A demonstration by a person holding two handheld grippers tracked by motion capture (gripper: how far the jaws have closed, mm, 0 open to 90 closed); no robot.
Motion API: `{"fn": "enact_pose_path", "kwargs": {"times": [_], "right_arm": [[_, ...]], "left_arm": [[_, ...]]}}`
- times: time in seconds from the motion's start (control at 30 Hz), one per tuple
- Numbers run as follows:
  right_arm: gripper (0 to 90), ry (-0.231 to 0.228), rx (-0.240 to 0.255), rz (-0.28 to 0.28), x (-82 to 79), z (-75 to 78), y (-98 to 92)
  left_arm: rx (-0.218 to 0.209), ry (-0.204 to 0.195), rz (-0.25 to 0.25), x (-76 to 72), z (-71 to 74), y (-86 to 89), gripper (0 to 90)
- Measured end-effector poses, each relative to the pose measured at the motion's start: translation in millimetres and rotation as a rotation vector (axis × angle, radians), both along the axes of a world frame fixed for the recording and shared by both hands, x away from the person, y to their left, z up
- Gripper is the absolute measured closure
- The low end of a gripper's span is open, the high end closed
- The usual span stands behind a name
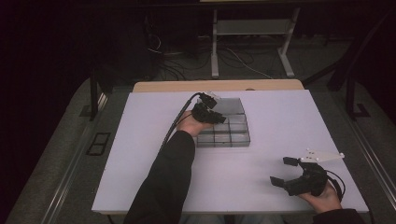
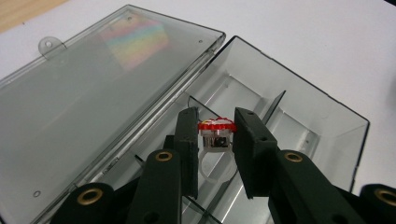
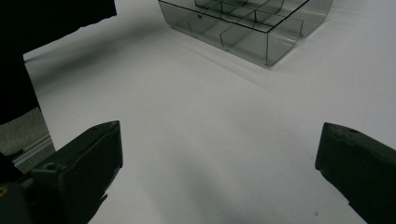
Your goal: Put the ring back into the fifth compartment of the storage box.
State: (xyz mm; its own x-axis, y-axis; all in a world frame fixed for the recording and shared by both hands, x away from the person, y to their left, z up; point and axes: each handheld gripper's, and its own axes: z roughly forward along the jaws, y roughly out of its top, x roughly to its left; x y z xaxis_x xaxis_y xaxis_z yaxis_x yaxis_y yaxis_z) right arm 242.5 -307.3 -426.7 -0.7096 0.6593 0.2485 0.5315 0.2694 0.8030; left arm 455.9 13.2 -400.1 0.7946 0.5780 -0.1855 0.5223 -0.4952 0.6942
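Jaws on my left gripper (image 2: 215, 135) are pinched nearly together on a small ring (image 2: 215, 140): red scalloped top, metallic middle, translucent white band below. Band's lower part is partly hidden behind the jaws, and the top's detail is too small to read. One ring, held over a compartment of the smoky clear organizer box (image 2: 327, 116), lid (image 2: 93, 93) swung fully open and lying flat beside it. In the high view the left gripper (image 1: 210, 112) covers the ring entirely; it just sits over the box (image 1: 236, 133) mid-table.

My right gripper (image 3: 219, 163) is spread wide, nothing between the jaws, just bare white table (image 3: 210, 116). Its view catches the box's corner (image 3: 261, 42), top cut off by the frame. High view puts the right gripper (image 1: 285, 171) near the table's front right, well apart from the box.
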Motion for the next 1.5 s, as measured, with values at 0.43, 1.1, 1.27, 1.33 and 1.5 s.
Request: {"fn": "enact_pose_path", "kwargs": {"times": [0.43, 1.1, 1.27, 1.33, 1.5], "right_arm": [[0.4, 0.000, 0.002, -0.001, -0.2, 0.2, -2.1], [0.4, -0.001, -0.001, -0.001, -0.1, -0.4, -2.4], [0.4, -0.002, 0.000, -0.001, 0.0, -0.4, -2.2], [0.3, -0.001, 0.000, 0.000, 0.0, -0.5, -2.0], [0.4, 0.001, -0.003, 0.002, -0.1, -0.6, -1.3]], "left_arm": [[0.045, 0.022, -0.003, 8.1, -13.4, -2.1, 70.5], [0.077, 0.085, 0.017, -0.5, -9.0, -4.9, 37.4], [0.053, 0.096, -0.025, -4.9, -1.1, -3.2, 28.8], [0.063, 0.103, -0.037, -8.1, 1.9, -3.7, 24.1], [0.091, 0.097, -0.074, -17.3, 8.3, -5.6, 13.5]]}}
